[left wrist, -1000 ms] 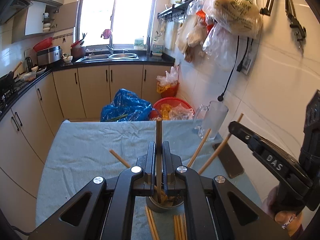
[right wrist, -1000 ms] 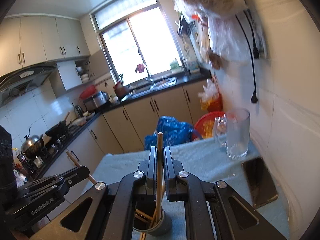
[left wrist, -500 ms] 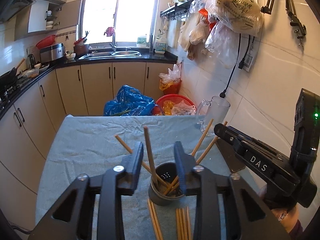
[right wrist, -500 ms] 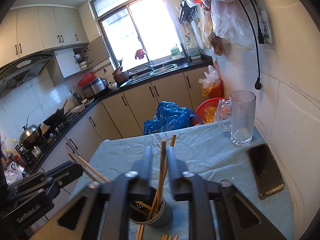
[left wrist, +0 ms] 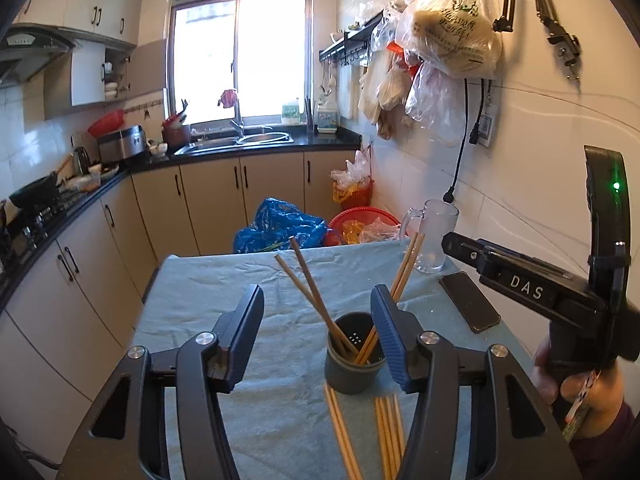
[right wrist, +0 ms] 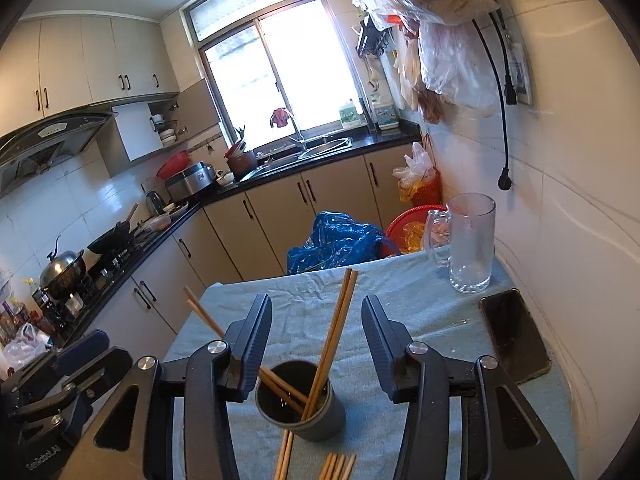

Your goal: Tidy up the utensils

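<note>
A dark grey utensil cup (left wrist: 352, 360) (right wrist: 298, 400) stands on the blue cloth and holds several wooden chopsticks (left wrist: 316, 292) (right wrist: 334, 328) leaning outward. More loose chopsticks (left wrist: 384, 436) (right wrist: 336, 466) lie flat on the cloth in front of the cup. My left gripper (left wrist: 318, 324) is open and empty, above and just behind the cup. My right gripper (right wrist: 316, 332) is open and empty, above the cup, with two chopsticks standing between its fingers untouched. The right gripper's body also shows in the left wrist view (left wrist: 520, 280).
A glass mug (right wrist: 468, 240) (left wrist: 434, 236) stands at the table's far right by the wall. A black phone (right wrist: 514, 336) (left wrist: 468, 300) lies flat near the right edge. Blue and red bags (right wrist: 340, 240) sit on the floor beyond the table. Cabinets run along the left.
Both grippers were shut on upright chopsticks over the cup; they have opened wide and let go, and the chopsticks now lean in the cup. Both grippers have pulled up and back.
</note>
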{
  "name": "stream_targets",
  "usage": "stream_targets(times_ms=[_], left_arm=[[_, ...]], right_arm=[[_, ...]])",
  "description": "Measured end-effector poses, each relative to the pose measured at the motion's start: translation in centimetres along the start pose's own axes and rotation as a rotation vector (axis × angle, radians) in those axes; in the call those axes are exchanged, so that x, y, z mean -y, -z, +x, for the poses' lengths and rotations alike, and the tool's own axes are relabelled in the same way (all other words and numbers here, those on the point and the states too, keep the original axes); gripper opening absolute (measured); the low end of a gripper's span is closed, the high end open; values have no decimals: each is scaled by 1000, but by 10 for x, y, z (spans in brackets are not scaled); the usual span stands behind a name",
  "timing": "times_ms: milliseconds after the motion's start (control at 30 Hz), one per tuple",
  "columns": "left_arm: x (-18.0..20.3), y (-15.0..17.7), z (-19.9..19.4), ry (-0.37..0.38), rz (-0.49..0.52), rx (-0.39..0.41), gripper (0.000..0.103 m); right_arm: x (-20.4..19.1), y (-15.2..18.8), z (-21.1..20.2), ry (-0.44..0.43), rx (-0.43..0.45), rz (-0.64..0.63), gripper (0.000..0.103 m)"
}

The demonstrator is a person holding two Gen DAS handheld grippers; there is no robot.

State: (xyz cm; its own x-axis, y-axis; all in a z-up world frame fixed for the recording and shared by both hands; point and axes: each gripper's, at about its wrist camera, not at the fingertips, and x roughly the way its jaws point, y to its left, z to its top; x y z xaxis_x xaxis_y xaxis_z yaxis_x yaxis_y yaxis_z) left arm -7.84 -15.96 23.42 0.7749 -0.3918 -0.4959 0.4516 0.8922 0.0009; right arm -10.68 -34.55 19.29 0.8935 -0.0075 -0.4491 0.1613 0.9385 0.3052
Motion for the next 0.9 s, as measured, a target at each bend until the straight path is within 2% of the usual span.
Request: stream_targets(times_ms=[233, 400, 567, 667, 833, 900], left_arm=[[-15, 23, -32, -12, -37, -1, 61], [-27, 54, -39, -18, -74, -39, 63], [-33, 99, -7, -2, -106, -171, 63], [-25, 127, 27, 19, -76, -282, 62], [0, 165, 80, 77, 5, -426, 34], [9, 172, 93, 78, 27, -447, 28]], right_arm=[[1, 22, -28, 17, -37, -32, 63], [8, 58, -33, 58, -145, -70, 68], [21, 111, -22, 87, -292, -97, 69], [30, 141, -17, 88, -349, -91, 69], [44, 167, -12, 69, -393, -39, 69], [46, 170, -11, 66, -398, -26, 69]])
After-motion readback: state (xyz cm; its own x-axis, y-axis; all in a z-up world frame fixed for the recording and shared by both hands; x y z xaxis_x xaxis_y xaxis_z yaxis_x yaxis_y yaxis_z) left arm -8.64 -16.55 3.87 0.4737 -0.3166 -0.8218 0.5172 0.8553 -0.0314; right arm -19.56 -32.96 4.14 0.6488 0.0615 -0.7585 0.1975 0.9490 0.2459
